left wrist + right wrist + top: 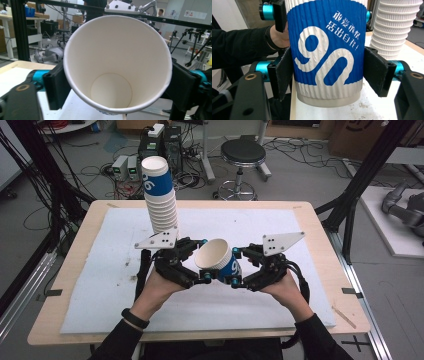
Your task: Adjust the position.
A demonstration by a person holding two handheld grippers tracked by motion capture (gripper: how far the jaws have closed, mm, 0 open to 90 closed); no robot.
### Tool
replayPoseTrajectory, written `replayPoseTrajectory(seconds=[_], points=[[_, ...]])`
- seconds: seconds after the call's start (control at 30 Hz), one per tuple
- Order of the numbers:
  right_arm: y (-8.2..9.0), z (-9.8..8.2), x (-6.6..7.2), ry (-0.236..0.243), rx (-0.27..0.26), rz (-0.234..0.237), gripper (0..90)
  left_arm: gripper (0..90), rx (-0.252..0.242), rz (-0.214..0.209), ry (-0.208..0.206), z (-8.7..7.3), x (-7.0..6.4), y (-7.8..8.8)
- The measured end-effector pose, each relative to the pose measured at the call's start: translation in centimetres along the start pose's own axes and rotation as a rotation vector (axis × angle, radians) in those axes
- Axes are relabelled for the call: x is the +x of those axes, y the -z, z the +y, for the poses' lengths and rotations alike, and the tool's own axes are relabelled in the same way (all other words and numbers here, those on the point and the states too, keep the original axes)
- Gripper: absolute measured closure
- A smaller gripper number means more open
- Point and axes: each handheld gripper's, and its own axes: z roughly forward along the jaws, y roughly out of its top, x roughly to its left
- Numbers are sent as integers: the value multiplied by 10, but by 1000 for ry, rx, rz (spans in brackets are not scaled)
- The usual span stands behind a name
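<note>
Right gripper (234, 266) holds a paper cup (218, 259) by its blue and white ribbed side, with one black pad pressed on each side of it. Left gripper (205, 260) is at the cup's open mouth, and its pads sit by the rim on both sides. I cannot tell if those pads press on the rim or just stand beside it. The cup is tipped over so its mouth points at the left gripper. Inside, the cup is white and has nothing in it, as the left gripper view shows. It is held up in the air above the middle of the counter (70, 270). A tall stack of cups (159, 195) stands behind the left gripper, nearer the far edge of the counter.
</note>
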Motion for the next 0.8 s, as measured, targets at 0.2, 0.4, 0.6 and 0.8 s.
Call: replayPoseTrajectory(seconds=[0.2,0.4,0.6,0.8], points=[[-1,0,0,-1,-3,1,293,226,-3,10,-20,0,-1,0],[-4,-1,1,1,21,-7,281,226,13,23,-35,1,-1,2],[2,-2,-3,-27,33,-34,198,226,43,39,-55,5,-1,8],[2,-1,-3,-18,74,-33,193,227,118,63,-84,7,-3,6]])
